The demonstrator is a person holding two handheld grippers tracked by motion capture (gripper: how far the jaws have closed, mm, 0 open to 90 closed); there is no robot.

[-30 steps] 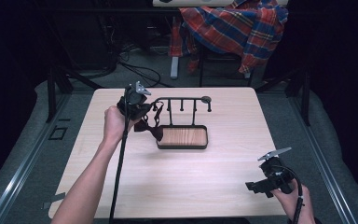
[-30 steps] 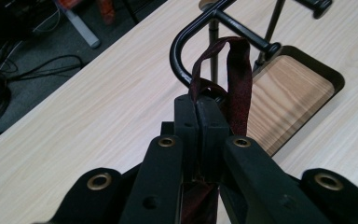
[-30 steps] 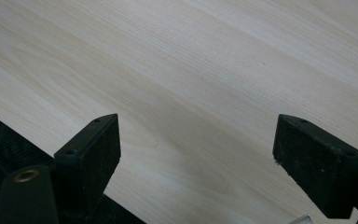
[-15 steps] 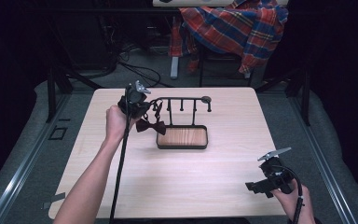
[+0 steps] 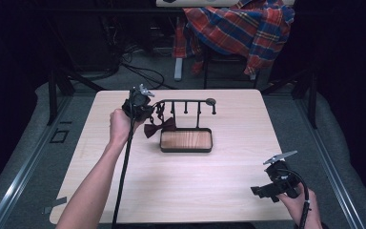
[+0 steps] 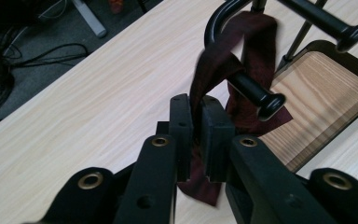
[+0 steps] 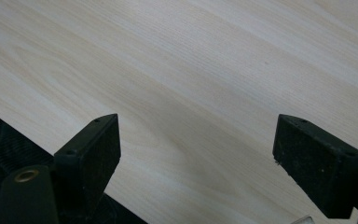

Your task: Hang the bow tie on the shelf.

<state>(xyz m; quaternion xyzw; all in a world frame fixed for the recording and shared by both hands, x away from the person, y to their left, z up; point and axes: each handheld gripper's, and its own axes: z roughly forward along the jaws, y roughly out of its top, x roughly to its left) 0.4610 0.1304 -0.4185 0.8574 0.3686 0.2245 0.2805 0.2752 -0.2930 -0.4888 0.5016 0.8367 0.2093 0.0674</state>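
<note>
The dark red bow tie (image 5: 160,127) is draped over the left end of the black rack (image 5: 186,101), near the table's (image 5: 219,181) far edge. Its strap is pinched between the left gripper's (image 6: 199,135) jaws, which have just eased slightly. The right gripper (image 5: 270,187), jaws spread wide, is held over bare wood near the table's near right corner.

The stand (image 5: 186,138) is on the table (image 5: 219,191), toward the far side. The bow tie (image 5: 159,127) hangs at its left end. The left gripper (image 5: 148,110) is there, the right gripper (image 5: 262,190) near the front right corner.

Left gripper (image 6: 196,135) clamped, right gripper (image 7: 198,154) spread wide
</note>
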